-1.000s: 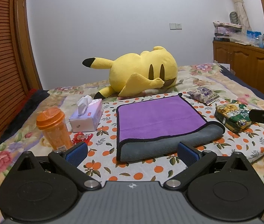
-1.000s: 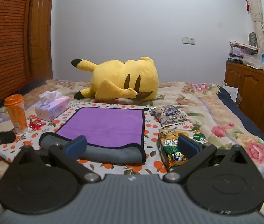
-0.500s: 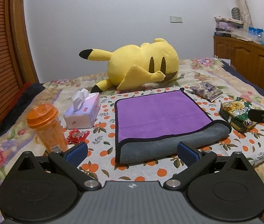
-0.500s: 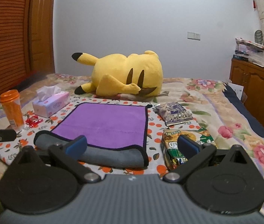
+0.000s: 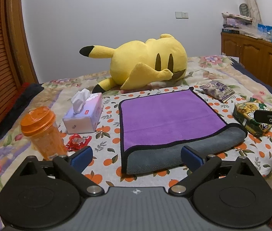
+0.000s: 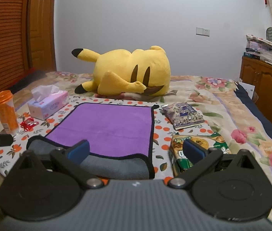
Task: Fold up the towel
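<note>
Looking along my left gripper (image 5: 137,155), I find its jaws spread wide and empty, hanging just short of the towel (image 5: 166,115), which lies folded on the orange-print cloth (image 5: 109,127), purple face up with the grey fold nearest me. Over the last second the towel has slid lower in view as I lifted back. From my right gripper (image 6: 136,151), equally wide and empty, the towel (image 6: 109,127) sits flat beside the snack bag (image 6: 199,144). I judge this fold done.
</note>
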Available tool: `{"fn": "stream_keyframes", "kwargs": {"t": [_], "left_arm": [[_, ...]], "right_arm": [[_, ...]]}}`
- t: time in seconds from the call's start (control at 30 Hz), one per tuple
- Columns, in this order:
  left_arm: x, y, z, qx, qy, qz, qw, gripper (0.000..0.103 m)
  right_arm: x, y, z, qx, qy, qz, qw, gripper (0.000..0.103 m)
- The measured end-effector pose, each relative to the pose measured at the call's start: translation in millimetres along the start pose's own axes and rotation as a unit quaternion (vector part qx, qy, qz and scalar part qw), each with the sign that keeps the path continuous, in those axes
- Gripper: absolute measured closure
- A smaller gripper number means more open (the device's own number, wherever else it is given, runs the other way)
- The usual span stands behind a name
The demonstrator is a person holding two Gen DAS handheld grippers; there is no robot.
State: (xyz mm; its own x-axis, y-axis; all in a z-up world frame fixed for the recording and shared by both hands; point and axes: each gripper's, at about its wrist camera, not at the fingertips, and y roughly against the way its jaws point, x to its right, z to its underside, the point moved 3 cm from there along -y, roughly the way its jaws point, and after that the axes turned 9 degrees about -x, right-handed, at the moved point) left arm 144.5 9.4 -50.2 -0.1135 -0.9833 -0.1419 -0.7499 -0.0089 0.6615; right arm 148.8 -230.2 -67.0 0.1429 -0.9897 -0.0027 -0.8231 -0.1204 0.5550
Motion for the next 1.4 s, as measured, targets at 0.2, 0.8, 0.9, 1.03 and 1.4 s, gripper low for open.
{"fn": "stream_keyframes", "kwargs": {"t": [0.2, 0.8, 0.9, 1.03, 1.4], "left_arm": [[-5, -13, -3, -0.011, 0.002, 0.006, 0.9999, 0.010], [-12, -47, -12, -0.022, -0.010, 0.006, 0.9997, 0.037], [-14, -55, -12, -0.031, -0.012, 0.009, 0.9994, 0.039], [-18, -67, -12, -0.042, -0.010, 0.013, 0.9990, 0.039], [-27, -98, -6, -0.078, -0.001, 0.025, 0.9967, 0.047]], "right_arm": [[-1, -13, -1, -0.011, 0.001, -0.005, 1.000, 0.000], [0, -50, -4, -0.043, 0.008, -0.013, 0.999, 0.000], [0, -58, -3, -0.051, 0.012, -0.013, 0.999, 0.001], [1, -67, -1, -0.067, 0.014, -0.017, 0.997, 0.012], [7, -91, 5, -0.105, 0.012, -0.022, 0.994, 0.012]]}}
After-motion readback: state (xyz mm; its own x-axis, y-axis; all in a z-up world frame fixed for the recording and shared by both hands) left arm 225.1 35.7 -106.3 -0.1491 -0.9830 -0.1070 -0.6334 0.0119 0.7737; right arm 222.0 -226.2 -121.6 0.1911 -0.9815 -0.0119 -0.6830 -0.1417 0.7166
